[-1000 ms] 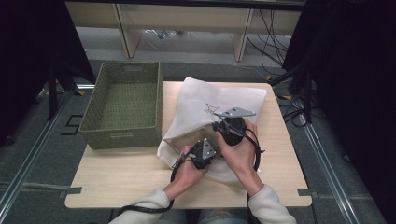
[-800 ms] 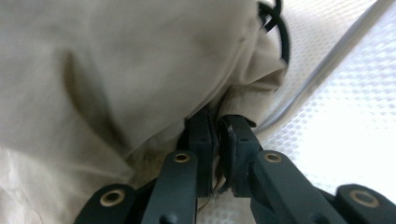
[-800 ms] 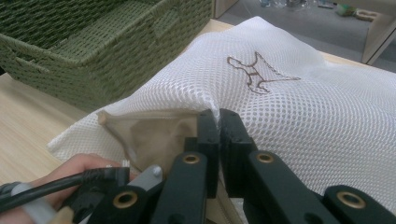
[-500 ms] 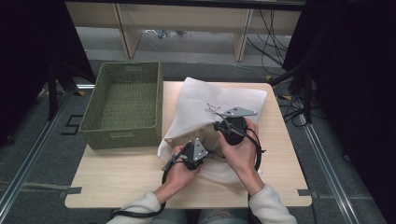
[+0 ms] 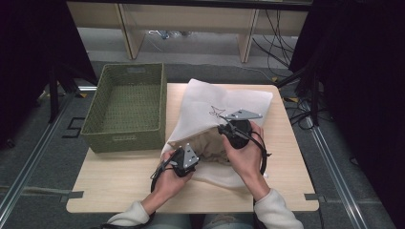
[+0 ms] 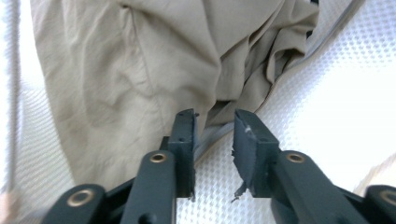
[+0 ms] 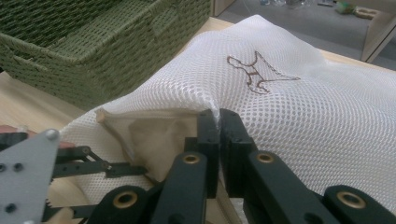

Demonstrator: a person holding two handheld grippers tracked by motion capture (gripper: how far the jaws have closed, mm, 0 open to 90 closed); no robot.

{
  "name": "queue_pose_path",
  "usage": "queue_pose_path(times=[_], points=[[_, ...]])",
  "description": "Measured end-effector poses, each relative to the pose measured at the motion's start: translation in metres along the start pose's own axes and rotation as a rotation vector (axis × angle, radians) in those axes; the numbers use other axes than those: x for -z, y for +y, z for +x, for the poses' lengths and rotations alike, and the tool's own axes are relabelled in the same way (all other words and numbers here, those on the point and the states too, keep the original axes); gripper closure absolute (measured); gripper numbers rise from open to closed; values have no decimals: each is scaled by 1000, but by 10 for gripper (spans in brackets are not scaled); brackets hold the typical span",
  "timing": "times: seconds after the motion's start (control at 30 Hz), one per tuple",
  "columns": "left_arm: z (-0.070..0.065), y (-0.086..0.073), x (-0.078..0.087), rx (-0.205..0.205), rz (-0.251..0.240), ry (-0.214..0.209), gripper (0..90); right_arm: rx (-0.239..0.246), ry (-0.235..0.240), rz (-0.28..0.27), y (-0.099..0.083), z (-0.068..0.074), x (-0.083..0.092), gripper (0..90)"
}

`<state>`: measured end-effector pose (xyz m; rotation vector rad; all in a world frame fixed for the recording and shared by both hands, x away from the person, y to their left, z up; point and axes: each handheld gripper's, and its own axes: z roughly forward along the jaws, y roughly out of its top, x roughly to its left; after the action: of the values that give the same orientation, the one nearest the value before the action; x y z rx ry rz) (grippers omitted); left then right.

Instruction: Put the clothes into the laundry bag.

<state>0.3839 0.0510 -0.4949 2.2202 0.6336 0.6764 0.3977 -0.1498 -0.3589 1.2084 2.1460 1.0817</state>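
Note:
A white mesh bag (image 5: 224,102) with a brown stitched figure lies on the wooden table (image 5: 119,186), its mouth facing the person. A beige garment (image 5: 210,143) sits in the mouth, partly out. My right gripper (image 5: 224,129) is shut on the bag's upper edge (image 7: 303,107) and holds the mouth (image 7: 154,133) up. My left gripper (image 5: 188,155) is at the mouth's near left side. Its jaws have just been opening and now stand apart (image 6: 215,116). The bag's rim runs across the gap in front of the garment (image 6: 130,70), and the pads press on nothing.
A green woven basket (image 5: 126,136) stands at the table's left, close beside the bag, and looks empty inside. Cables lie on the floor beyond the table's far right. Bare tabletop runs along the near edge to the left of the hands.
My left gripper has drawn back to the left, away from the bag's mouth, and its jaws have parted. The right gripper has held still on the bag's edge.

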Motion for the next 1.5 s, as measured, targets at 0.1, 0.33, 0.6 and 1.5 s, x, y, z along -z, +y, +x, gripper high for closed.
queue_pose_path(times=[0.1,0.33,0.6,1.5], points=[[-1,-2,-1,17,-6,-5,647,-1,8,-12,0,1,-2,885],[-3,-9,-3,-11,33,-5,606,-10,1,-2,-1,0,-4,885],[-8,-10,12,3,-20,-36,607,26,1,77,-11,-3,-15,885],[-33,-8,-3,36,-21,-164,599,99,13,379,-66,-1,-51,881]])
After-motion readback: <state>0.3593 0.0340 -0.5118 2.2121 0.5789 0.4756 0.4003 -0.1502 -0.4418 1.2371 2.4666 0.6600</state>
